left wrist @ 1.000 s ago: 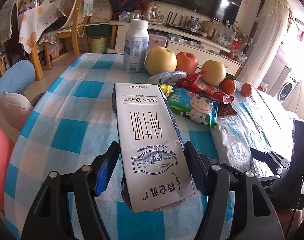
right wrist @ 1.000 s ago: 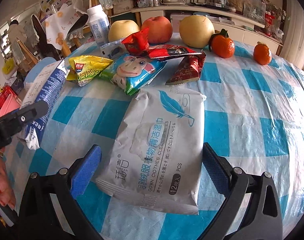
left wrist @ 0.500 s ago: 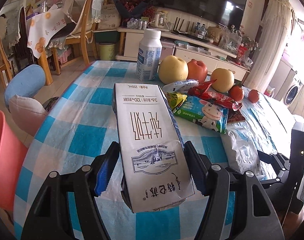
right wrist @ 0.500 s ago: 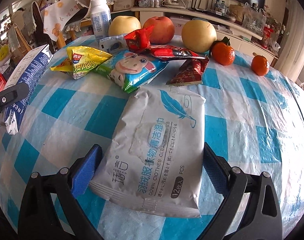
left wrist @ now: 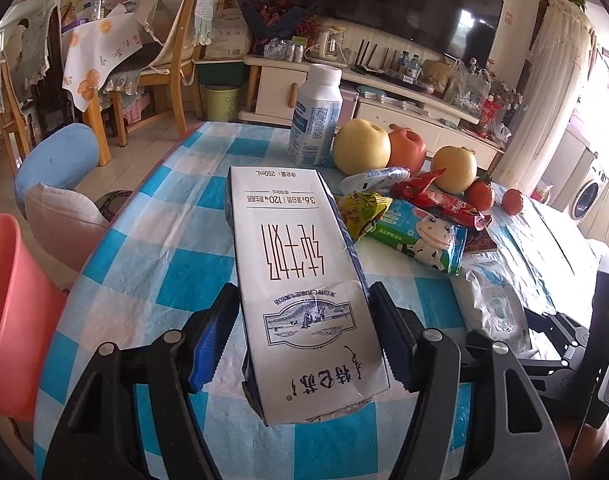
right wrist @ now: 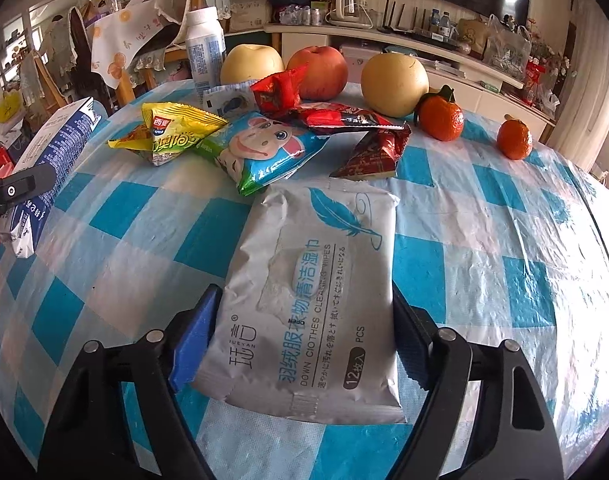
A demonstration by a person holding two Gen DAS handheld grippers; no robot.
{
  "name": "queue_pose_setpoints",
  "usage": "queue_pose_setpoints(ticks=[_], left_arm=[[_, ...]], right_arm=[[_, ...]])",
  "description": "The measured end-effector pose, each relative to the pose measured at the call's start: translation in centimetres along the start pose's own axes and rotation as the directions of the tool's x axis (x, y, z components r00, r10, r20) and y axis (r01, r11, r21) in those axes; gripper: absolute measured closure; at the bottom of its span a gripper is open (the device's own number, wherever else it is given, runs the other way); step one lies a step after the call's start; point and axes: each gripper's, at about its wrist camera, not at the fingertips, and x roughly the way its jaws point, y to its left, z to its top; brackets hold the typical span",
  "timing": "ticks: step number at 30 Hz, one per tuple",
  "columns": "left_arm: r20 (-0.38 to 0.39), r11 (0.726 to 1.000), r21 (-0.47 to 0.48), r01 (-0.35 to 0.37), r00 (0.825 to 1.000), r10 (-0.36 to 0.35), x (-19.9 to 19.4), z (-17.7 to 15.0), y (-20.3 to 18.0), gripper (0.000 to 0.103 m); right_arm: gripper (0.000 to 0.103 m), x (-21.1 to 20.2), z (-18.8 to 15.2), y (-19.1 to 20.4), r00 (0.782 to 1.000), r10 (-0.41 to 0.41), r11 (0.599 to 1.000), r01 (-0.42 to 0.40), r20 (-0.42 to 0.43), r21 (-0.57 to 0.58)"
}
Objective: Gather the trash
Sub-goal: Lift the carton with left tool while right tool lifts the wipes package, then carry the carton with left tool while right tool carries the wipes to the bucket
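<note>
Left hand-held gripper (left wrist: 304, 336) is clamped on the milk carton (left wrist: 300, 280), which I read as lifted off the desk (left wrist: 184, 276). Right hand-held gripper (right wrist: 304, 340) has its pads against both edges of the wipes pack (right wrist: 308, 312); I can't tell if it's squeezing yet, and the pack looks still flat on the desk. Step: paired pickup. Next: confirm right grip, lift, carry both to a bin, maybe the pink tub (left wrist: 8, 312) at left. Wrappers (right wrist: 264, 148) remain beside the fruit (right wrist: 394, 74).
</note>
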Motion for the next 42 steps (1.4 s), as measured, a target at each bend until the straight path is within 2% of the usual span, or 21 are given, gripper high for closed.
queue_pose_setpoints(ticks=[10, 26, 35, 42], left_arm=[[0.029, 1.000, -0.026, 0.002, 1.000, -0.002, -1.3, 0.2, 1.3, 0.035], [0.095, 0.995, -0.088, -0.041, 0.994, 0.050, -3.8, 1.4, 4.7, 0.035], [0.112, 0.985, -0.151, -0.080, 0.989, 0.097, -5.2, 1.7, 7.4, 0.035], [0.122, 0.972, -0.202, -0.118, 0.982, 0.144, -6.5, 1.9, 9.8, 0.035]], right_arm=[[0.024, -1.8, -1.3, 0.9, 0.999, 0.011, 1.000, -0.012, 0.047, 0.011], [0.024, -5.3, -1.7, 4.4, 0.991, 0.044, 0.999, -0.045, 0.129, 0.005], [0.024, -6.7, -0.9, 7.5, 0.983, 0.117, 0.993, -0.115, 0.139, -0.023], [0.024, -7.6, 0.3, 11.1, 0.969, 0.196, 0.980, -0.188, 0.150, -0.067]])
